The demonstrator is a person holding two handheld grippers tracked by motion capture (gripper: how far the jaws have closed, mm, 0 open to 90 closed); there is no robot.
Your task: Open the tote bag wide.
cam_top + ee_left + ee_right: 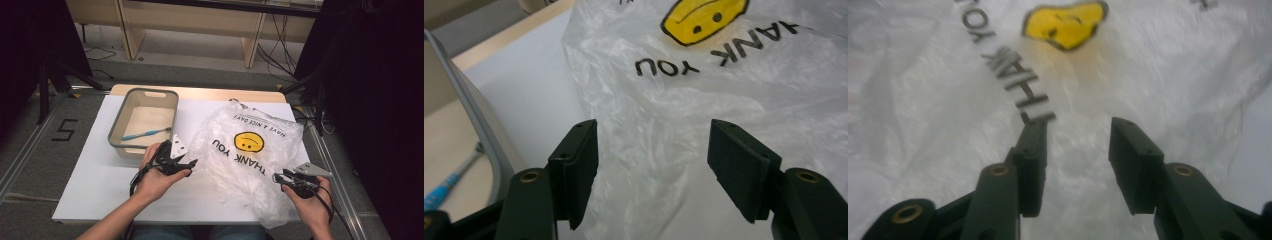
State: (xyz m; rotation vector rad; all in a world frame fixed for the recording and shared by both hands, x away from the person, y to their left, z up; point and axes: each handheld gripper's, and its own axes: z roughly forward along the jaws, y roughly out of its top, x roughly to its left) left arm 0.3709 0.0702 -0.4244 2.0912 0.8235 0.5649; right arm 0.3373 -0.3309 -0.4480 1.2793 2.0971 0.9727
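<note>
A crumpled clear plastic bag [245, 155] with a yellow smiley face and "THANK YOU" print lies on the right half of the white table [100, 170]. My left gripper [192, 162] hovers at the bag's left edge, jaws open. In the left gripper view its jaws [654, 165] stand wide apart, with the bag [704, 90] just ahead and nothing pinched. My right gripper [276, 177] sits at the bag's near right edge. Its jaws [1075, 150] are open over the bag's film [923, 100], pads apart from it.
A grey bin [118, 145] stands at the back left of the table with a blue toothbrush [145, 133] inside. Its wall [474, 115] is close on the left gripper's left. Beyond the table is a wooden bench [190, 22]. Dark curtains hang on both sides.
</note>
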